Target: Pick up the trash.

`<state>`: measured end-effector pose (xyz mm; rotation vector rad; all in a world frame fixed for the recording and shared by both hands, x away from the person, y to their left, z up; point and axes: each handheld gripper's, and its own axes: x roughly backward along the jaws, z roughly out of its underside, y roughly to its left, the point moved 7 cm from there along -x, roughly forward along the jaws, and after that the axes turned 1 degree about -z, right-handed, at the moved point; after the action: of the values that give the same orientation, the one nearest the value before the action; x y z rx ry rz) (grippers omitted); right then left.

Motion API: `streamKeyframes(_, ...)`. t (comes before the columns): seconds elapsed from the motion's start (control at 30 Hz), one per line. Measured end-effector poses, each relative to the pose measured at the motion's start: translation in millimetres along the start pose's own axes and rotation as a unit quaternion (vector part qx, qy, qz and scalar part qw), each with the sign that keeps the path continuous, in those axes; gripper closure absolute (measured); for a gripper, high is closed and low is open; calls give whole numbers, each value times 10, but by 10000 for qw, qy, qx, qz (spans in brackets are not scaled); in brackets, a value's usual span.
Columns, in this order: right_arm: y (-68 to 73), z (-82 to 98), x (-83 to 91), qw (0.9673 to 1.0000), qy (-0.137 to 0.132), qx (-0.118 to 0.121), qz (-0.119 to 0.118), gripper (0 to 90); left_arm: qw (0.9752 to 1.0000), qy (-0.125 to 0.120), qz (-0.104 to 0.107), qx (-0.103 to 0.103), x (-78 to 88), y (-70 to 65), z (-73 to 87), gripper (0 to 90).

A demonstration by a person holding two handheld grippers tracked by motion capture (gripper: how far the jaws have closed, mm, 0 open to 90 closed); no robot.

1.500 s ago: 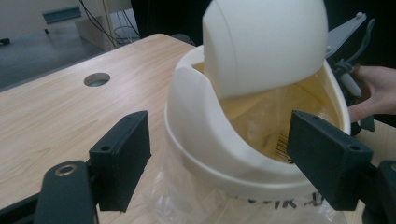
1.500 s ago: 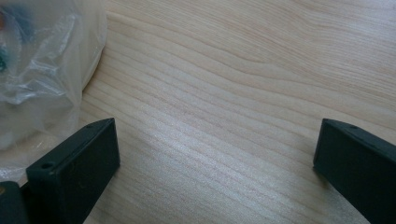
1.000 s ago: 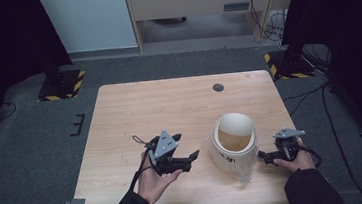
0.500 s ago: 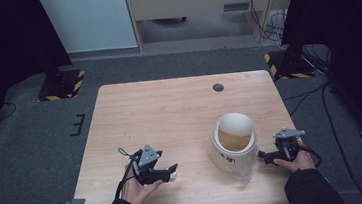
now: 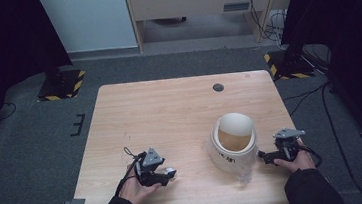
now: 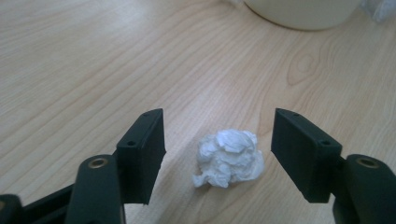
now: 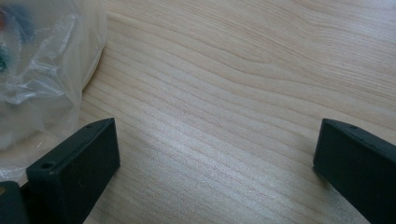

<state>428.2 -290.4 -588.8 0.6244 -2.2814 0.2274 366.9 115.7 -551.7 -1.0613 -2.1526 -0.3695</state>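
A crumpled white paper ball [image 6: 229, 157] lies on the wooden table between the open jaws of my left gripper [image 6: 217, 149], touching neither jaw. From above, that left gripper [image 5: 168, 175] is low at the table's front left with the paper ball [image 5: 170, 173] at its tips. A white bin [image 5: 234, 142] lined with a clear plastic bag stands front right. My right gripper [image 5: 262, 155] rests just right of the bin, open and empty. In the right gripper view the bag [image 7: 42, 65] bulges at the left beside the right gripper [image 7: 215, 149].
The wooden table [image 5: 170, 113] has a small dark round cap [image 5: 218, 87] near its far edge. The bin's base [image 6: 299, 11] shows at the top of the left gripper view. Grey carpet surrounds the table, with cables and stand bases at the far corners.
My left gripper has drawn back toward the front left of the table and dropped low around the paper ball. The right gripper and the bin have stayed put.
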Motion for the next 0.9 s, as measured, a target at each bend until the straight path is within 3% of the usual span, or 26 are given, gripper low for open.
streamKeyframes(0.2, -1, 0, -1, 10000, -3, 6, 3, 8, 9988, 406, 29, -276, -79, -50, 68, 425)
streamKeyframes(0.37, -1, 0, -1, 10000, -2, 6, 3, 7, 9978, 562, 46, -338, -102, -64, 94, 483)
streamKeyframes(0.9, -1, 0, 0, 10000, -2, 7, 2, 8, 9972, 651, 58, -356, -121, -95, 84, 604)
